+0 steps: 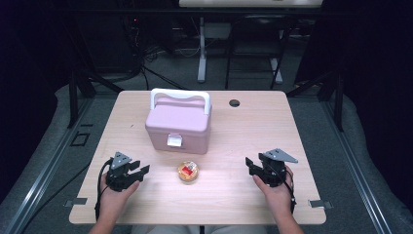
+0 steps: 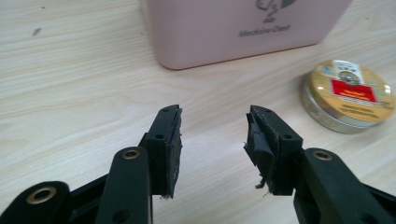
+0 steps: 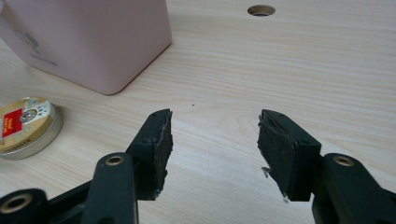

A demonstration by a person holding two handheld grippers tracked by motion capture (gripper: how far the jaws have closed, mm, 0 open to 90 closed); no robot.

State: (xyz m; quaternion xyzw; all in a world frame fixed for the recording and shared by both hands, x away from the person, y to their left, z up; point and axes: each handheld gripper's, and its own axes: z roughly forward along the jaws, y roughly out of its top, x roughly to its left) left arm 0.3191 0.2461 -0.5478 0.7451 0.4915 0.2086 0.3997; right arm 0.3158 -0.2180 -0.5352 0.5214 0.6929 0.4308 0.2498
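Round gold balm tin (image 1: 188, 172) lies on surface (image 1: 234, 141) just before pink medicine chest (image 1: 178, 124), between both hands; left claw (image 1: 138, 171) and right claw (image 1: 251, 167) wide, empty, flanking it, likely poised for pickup

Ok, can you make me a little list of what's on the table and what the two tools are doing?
table: light wood table with a small round hole near the far edge
box: pink box with a white handle, lid shut, in the middle
tin: small round gold tin with a red label, lying flat just in front of the box
left tool: left tool open, holding nothing, left of the tin
right tool: right tool open, holding nothing, right of the tin
touching: neither tool touches the tin or the box
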